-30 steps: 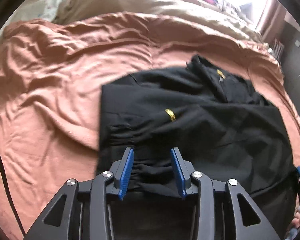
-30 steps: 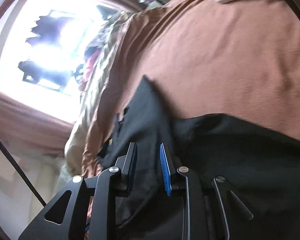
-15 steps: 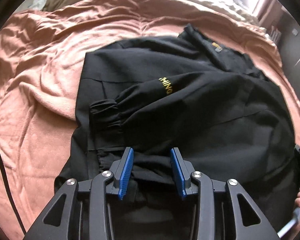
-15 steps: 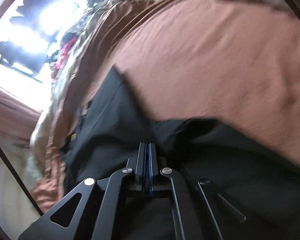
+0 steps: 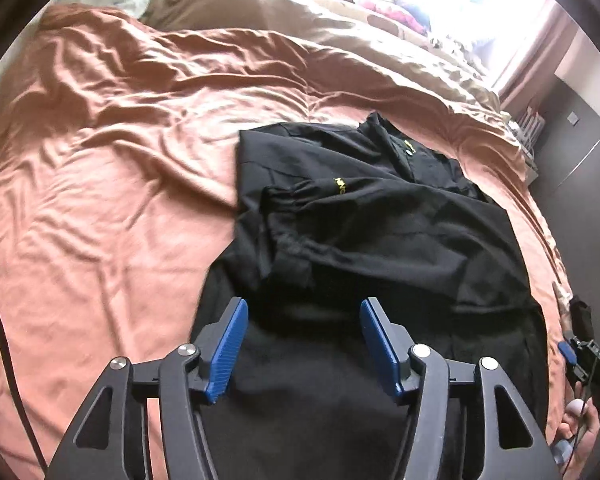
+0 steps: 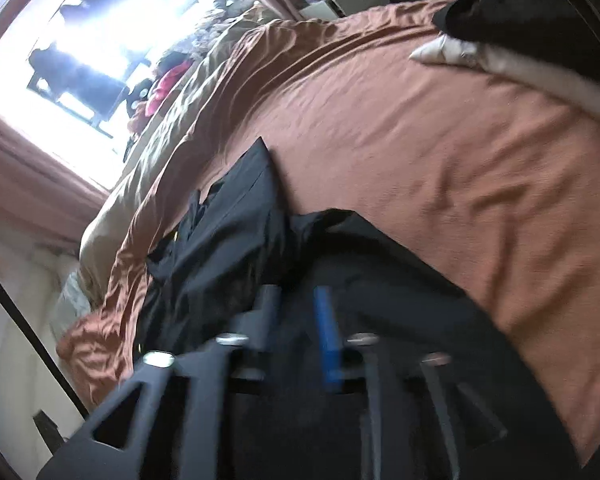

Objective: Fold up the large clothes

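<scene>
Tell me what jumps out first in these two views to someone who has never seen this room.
The black garment draws the eye first: it lies partly folded on the rust-orange bedspread, a sleeve with yellow lettering laid across its chest. Next comes the left gripper with its blue pads, jaws opening above the garment's near edge with nothing pinched. Behind the bed, a glaring bright window washes out the far end of the room.
</scene>
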### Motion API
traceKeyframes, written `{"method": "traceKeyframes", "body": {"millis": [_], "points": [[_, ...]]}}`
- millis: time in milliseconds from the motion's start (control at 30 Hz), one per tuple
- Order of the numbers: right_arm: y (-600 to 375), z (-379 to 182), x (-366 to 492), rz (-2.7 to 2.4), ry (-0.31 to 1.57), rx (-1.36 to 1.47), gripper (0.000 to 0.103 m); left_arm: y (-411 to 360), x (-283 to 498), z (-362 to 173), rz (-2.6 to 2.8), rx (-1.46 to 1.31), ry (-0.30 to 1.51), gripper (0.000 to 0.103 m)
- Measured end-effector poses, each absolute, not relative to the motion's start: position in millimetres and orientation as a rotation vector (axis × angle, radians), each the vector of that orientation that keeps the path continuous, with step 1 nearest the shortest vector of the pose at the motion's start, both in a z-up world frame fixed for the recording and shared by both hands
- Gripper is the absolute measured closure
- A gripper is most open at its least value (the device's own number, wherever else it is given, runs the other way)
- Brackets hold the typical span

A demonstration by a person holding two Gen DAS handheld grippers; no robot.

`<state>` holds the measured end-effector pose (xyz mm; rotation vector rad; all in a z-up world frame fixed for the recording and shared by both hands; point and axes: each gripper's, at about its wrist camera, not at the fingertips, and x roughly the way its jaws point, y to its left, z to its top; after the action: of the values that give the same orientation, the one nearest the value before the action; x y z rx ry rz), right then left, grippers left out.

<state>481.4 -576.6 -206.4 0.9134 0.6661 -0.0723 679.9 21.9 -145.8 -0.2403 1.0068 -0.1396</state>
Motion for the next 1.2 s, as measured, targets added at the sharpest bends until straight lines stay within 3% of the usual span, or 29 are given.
{"method": "traceKeyframes", "body": {"millis": [33,167,367,533,1000,1200], "points": [[-579.2,-202.9,474.5,-0.073,0.662,0.897,0.050,25.7,669.6,-142.9,-0.137,-0.248,1.001,0.041],[-579.2,-186.9,441.6,-0.058,0.669,0.813,0.046,35.8,629.6,-135.7,-0.136,-0.267,0.984,0.037],[-572.4,-160.5,395.2,-0.010,0.697,0.650,0.022,46.7,570.2,-131.2,-0.129,-0.251,0.961,0.031],[-569.7,-152.6,360.6,-0.019,0.731,0.550,0.016,68.6,521.2,-142.8,-0.112,-0.288,0.969,0.031],[-571.1,-171.1,290.2,0.020,0.790,0.423,0.016,104.5,416.8,-209.4,-0.089,-0.377,1.027,0.031],[-590.1,-194.3,268.7,0.058,0.801,0.472,0.016,106.0,392.7,-226.2,-0.127,-0.416,1.041,0.039]]}}
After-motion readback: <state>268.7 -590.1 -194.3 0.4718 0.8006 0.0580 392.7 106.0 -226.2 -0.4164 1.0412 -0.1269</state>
